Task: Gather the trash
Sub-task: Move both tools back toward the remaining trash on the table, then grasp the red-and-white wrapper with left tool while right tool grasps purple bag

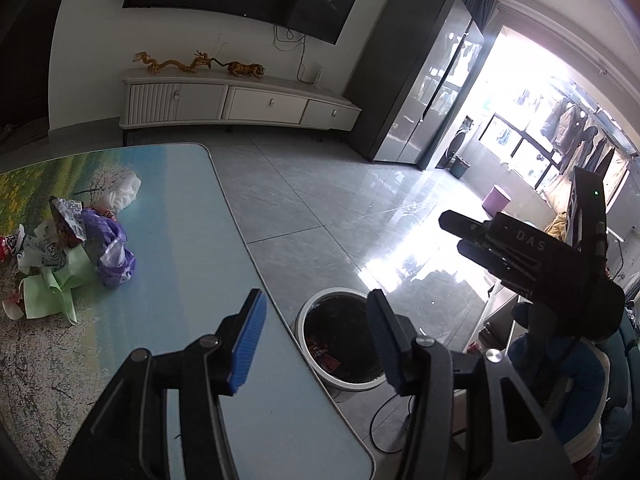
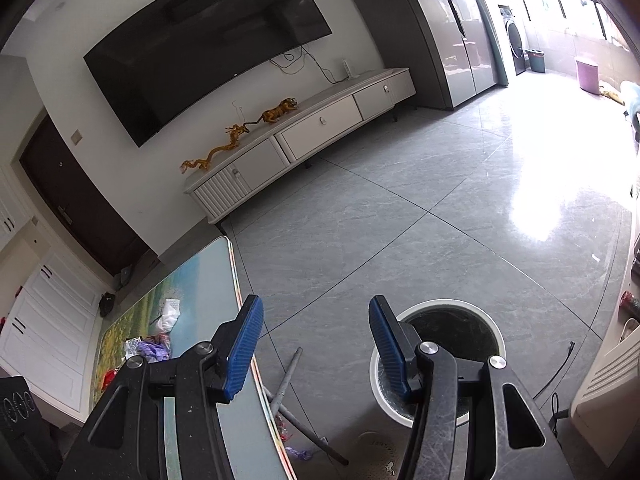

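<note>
A pile of trash [image 1: 76, 252] lies on the table [image 1: 192, 248] at the left: purple wrapper, green paper, snack wrappers, and a white crumpled bag [image 1: 122, 194]. A white round bin [image 1: 340, 340] with a dark liner stands on the floor beside the table edge, a few red wrappers inside. My left gripper [image 1: 316, 340] is open and empty, over the table edge and the bin. My right gripper [image 2: 316, 344] is open and empty above the floor, with the bin [image 2: 440, 356] under its right finger. The trash pile also shows far left in the right wrist view [image 2: 152, 344]. The right gripper's body shows in the left wrist view [image 1: 520, 256].
A white TV cabinet [image 1: 240, 100] with golden figurines and a wall TV stand at the far wall. A tall grey cabinet [image 1: 420, 80] is at the right. A grey table leg [image 2: 288, 376] and a wrapper scrap [image 2: 300, 454] are on the floor below the table edge.
</note>
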`<state>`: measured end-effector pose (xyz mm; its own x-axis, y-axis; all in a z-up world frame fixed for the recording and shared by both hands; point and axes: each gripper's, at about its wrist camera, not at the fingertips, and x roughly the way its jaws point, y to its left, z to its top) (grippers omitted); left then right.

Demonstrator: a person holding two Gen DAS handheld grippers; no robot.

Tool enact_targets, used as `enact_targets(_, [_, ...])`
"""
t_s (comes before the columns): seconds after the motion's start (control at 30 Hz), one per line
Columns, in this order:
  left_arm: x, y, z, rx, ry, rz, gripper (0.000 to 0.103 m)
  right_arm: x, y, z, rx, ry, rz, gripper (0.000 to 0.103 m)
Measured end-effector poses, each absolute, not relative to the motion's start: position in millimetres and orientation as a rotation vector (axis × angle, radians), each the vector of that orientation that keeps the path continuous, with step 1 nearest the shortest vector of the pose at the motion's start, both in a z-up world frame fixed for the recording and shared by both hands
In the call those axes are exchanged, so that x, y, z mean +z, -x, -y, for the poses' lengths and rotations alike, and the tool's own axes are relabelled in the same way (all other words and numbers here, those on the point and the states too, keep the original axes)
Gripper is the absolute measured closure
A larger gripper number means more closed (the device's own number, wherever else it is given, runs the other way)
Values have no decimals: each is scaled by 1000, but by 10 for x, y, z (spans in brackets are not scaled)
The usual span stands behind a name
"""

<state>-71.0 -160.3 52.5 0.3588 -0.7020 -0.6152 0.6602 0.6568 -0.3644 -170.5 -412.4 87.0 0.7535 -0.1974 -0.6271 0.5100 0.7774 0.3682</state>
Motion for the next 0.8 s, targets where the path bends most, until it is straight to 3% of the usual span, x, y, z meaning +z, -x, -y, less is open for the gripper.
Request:
enact_targets(0.63, [502,117,68,-658,177,-762,52,1083,876,2981,-167,-429,-647,50])
enact_targets(0.8, [445,-180,-396,-541,172,-752,52,1020,575,2657,-102,-371,-683,46])
